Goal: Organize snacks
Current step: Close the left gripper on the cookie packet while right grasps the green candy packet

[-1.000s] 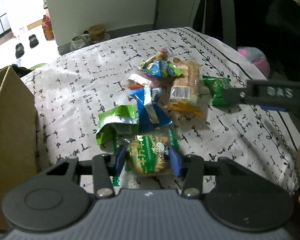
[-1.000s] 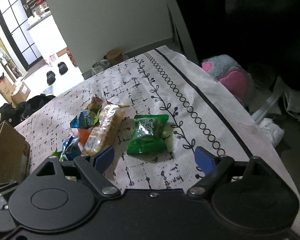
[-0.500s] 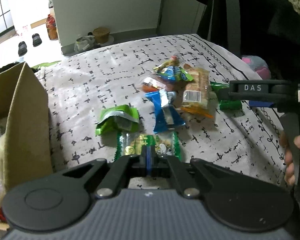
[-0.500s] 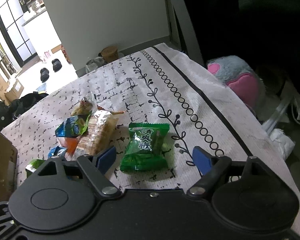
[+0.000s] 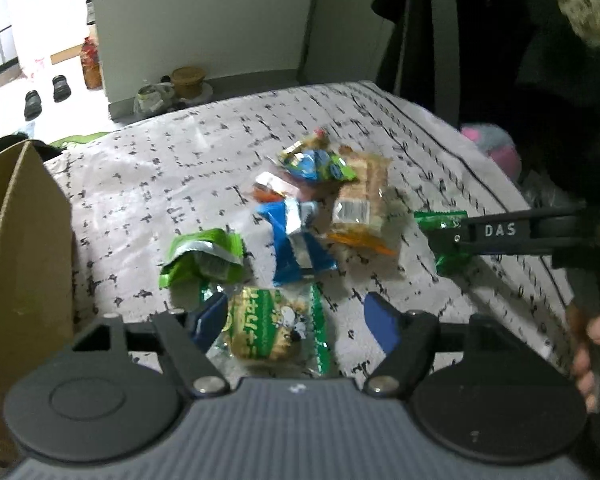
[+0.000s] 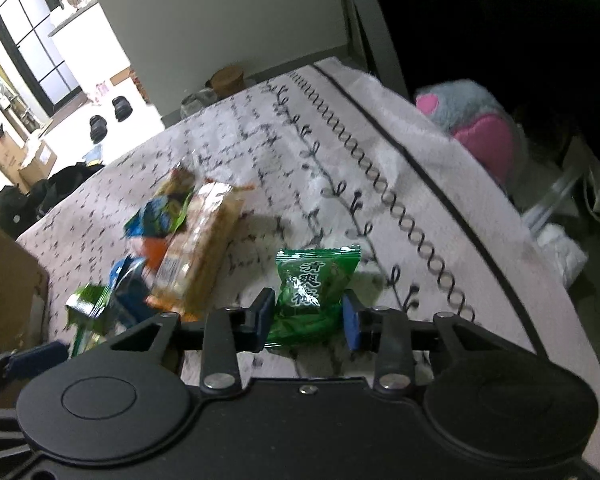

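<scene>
Light and crinkly, the green candy packet [image 6: 314, 292] near the bed's [image 6: 420, 184] right edge sits between the right tool's [image 6: 306, 320] closing jaws, best pinched mid-body; left tool [image 5: 296, 320] spread, empty.

Bare patterned bed cover [image 5: 172, 160] is lying open toward the far edge, leaving room to pass. A cardboard box [image 5: 32, 240] is walling off the left side, and the snack pile [image 5: 320, 200] is crowding the middle.
</scene>
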`<state>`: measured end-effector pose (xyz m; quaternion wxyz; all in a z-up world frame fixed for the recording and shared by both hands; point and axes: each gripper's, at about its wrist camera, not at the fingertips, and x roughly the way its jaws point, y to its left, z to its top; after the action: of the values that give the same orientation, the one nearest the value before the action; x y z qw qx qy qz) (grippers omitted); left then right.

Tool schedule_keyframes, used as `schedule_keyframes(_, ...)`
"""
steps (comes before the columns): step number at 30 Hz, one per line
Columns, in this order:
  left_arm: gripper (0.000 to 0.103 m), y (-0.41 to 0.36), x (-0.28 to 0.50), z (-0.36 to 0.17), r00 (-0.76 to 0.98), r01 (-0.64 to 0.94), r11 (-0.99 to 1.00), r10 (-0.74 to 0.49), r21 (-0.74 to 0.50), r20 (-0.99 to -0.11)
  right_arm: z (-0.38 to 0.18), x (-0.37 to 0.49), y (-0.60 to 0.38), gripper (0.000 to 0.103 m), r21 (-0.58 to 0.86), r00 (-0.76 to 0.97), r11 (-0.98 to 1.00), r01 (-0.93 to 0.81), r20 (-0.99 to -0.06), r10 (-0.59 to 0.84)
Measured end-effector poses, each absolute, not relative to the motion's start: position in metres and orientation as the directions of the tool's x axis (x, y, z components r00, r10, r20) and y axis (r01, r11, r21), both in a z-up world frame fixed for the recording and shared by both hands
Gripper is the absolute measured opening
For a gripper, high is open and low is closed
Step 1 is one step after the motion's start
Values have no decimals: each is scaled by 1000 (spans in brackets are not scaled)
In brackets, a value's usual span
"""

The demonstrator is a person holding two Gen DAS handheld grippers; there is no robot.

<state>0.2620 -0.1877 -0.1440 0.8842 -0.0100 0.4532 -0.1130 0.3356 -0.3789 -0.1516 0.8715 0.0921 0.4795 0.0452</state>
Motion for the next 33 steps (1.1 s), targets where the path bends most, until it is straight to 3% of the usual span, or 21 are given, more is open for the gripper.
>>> schedule_keyframes(9, 74, -186, 267, -163, 550, 158, 987, -115, -32, -827, -145, 312, -373, 38, 211, 492, 977, -17, -849, 192)
schedule_keyframes(11, 78, -188, 267, -166, 552, 168, 986, -110, -19, -826, -144, 307, -370, 42, 202, 499, 979, -27, -846, 189)
schedule_keyframes(15, 81, -194, 267, -174, 544, 199, 980, -89, 25, -834, -144, 303, -367, 63, 181, 526, 982, -44, -832, 177)
schedule_keyframes(20, 81, -188, 266, -171, 557, 182, 983, -85, 21, -826, -147, 306, -365, 69, 155, 542, 987, -41, -826, 153)
schedule_keyframes(33, 85, -181, 266, -178, 556, 179, 984, -87, 16, -826, -156, 312, -349, 74, 105, 525, 991, -81, -841, 132)
